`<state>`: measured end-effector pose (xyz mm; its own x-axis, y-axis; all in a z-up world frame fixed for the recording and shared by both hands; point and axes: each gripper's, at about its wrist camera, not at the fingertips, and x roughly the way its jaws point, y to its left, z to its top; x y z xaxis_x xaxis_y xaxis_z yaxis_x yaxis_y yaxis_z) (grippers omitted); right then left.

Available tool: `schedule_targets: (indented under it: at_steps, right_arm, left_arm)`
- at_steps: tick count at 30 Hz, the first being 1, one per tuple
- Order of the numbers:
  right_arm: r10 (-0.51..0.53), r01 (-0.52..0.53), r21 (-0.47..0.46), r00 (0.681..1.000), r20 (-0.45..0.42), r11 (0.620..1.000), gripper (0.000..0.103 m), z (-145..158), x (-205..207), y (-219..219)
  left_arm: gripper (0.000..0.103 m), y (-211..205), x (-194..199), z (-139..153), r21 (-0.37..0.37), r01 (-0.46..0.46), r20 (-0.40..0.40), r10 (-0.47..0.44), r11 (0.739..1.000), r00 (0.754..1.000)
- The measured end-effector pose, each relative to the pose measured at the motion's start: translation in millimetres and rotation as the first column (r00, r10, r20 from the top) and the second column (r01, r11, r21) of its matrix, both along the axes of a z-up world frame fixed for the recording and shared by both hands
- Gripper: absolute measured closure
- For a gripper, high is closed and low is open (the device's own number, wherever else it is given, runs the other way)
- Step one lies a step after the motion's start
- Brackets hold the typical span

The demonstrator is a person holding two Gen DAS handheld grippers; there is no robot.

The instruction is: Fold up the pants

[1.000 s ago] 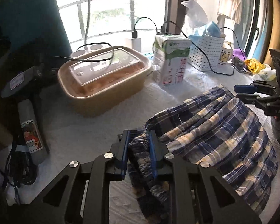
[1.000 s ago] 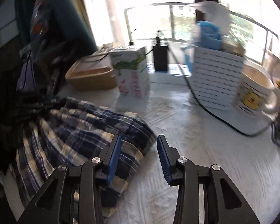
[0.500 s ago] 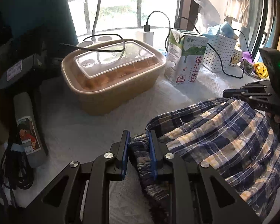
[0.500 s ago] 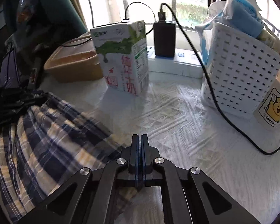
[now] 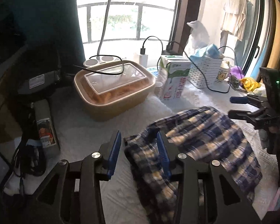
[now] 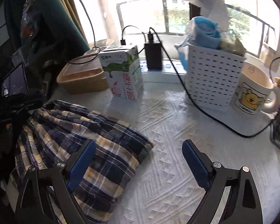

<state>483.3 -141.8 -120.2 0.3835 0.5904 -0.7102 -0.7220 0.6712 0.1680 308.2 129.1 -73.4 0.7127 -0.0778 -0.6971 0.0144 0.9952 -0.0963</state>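
The blue, white and yellow plaid pants (image 5: 205, 134) lie bunched on the white textured cloth. My left gripper (image 5: 138, 147) sits at their near left edge. Its jaws are opening, a fold of the fabric still lies between the blue pads, and the left pad stands clear of it. My right gripper (image 6: 140, 151) hovers over the pants (image 6: 74, 130) at their right edge. Its jaws are opening wide, with the cloth corner below them and nothing pressed. In the left wrist view, the right gripper (image 5: 232, 106) shows at the far right.
Behind the pants stand a lidded tan food container (image 5: 113, 91), a milk carton (image 6: 123, 74), a white perforated basket (image 6: 212, 82) and a bear mug (image 6: 252, 91). A black cable (image 6: 196, 102) runs across the cloth. Dark clutter and a can (image 5: 43, 128) line the left side.
The left jaws, shut on the bunched fabric before, have parted. The right jaws closed fully half a second ago and now stand wide apart. The pants' fold has dropped flatter.
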Motion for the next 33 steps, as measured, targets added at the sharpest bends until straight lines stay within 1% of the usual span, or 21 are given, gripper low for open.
schedule_targets:
  at_steps: [1,2,3,4,5,7,10,12,13,15,17,22,23,24,25,26,27,28,30,33]
  right_arm:
    - [0.000,0.000,0.004,1.000,-0.005,1.000,0.022,-1,-1,-1]
    - [0.005,-0.005,0.004,1.000,-0.014,1.000,0.026,-3,-1,-1]
    - [0.012,-0.012,0.004,1.000,-0.021,1.000,0.036,-5,-1,1]
    - [0.023,-0.023,0.007,0.999,-0.035,1.000,0.045,-7,0,2]
    - [0.043,-0.042,0.014,0.997,-0.064,0.999,0.048,-12,1,5]
    - [0.060,-0.058,0.015,0.993,-0.101,0.998,0.059,-20,1,13]
    - [0.056,-0.055,0.013,0.991,-0.118,0.998,0.060,-29,0,21]
    - [0.048,-0.047,0.011,0.993,-0.107,0.999,0.060,-30,0,26]
    - [0.048,-0.048,0.001,0.994,-0.097,0.999,0.064,-30,-1,29]
    - [0.047,-0.049,-0.024,0.996,-0.072,0.999,0.067,-32,-1,36]
    - [0.049,-0.051,-0.044,0.997,-0.054,0.998,0.068,-34,1,45]
    - [0.028,-0.030,-0.029,0.997,-0.068,0.999,0.068,-32,13,46]
    - [0.017,-0.019,-0.029,0.998,-0.064,0.999,0.068,-28,12,44]
    - [0.005,-0.006,-0.025,0.998,-0.055,1.000,0.068,-23,11,39]
    - [-0.006,0.005,-0.016,0.999,-0.042,1.000,0.067,-17,9,36]
    - [-0.019,0.019,-0.012,1.000,-0.024,1.000,0.067,-10,4,30]
    - [-0.031,0.031,-0.017,1.000,-0.004,0.999,0.064,-5,0,26]
    - [-0.044,0.044,-0.022,0.999,0.019,0.999,0.053,1,-6,20]
    - [-0.059,0.060,-0.010,0.997,0.050,0.998,0.037,12,-20,8]
    - [-0.066,0.066,-0.002,0.995,0.069,0.998,0.037,22,-47,-13]
  left_arm:
    - [0.063,-1,-4,1,-0.011,0.000,0.004,0.000,1.000,1.000]
    - [0.062,-1,-6,1,-0.022,0.005,0.006,-0.004,1.000,1.000]
    - [0.060,-2,-8,-1,-0.035,0.013,0.000,-0.013,0.999,1.000]
    - [0.059,-5,-8,-5,-0.038,0.021,-0.012,-0.021,0.999,1.000]
    - [0.059,-7,-8,-9,-0.035,0.026,-0.023,-0.027,0.999,0.999]
    - [0.059,-10,-6,-20,-0.028,0.027,-0.054,-0.029,0.999,0.998]
    - [0.059,-6,-1,-36,-0.038,0.005,-0.088,-0.009,0.999,0.996]
    - [0.058,-1,4,-43,-0.061,-0.012,-0.103,0.005,0.998,0.995]
    - [0.056,2,6,-46,-0.065,-0.017,-0.108,0.010,0.998,0.994]
    - [0.056,3,8,-50,-0.062,-0.019,-0.106,0.012,0.998,0.994]
    - [0.056,6,9,-51,-0.064,-0.026,-0.106,0.019,0.998,0.994]
    - [0.055,12,7,-44,-0.091,-0.046,-0.103,0.037,0.995,0.994]
    - [0.054,13,5,-40,-0.093,-0.052,-0.091,0.044,0.994,0.995]
    - [0.050,14,1,-33,-0.090,-0.057,-0.069,0.051,0.994,0.996]
    - [0.043,16,-4,-27,-0.087,-0.060,-0.044,0.056,0.994,0.997]
    - [0.040,16,-10,-19,-0.084,-0.063,-0.010,0.062,0.994,0.998]
    - [0.035,15,-17,-12,-0.079,-0.067,0.017,0.068,0.995,0.998]
    - [0.032,15,-20,-7,-0.073,-0.068,0.029,0.070,0.995,0.997]
    - [0.032,10,-31,2,-0.054,-0.061,0.045,0.063,0.997,0.997]
    - [0.031,-3,-47,5,-0.044,-0.031,0.044,0.033,0.999,0.998]
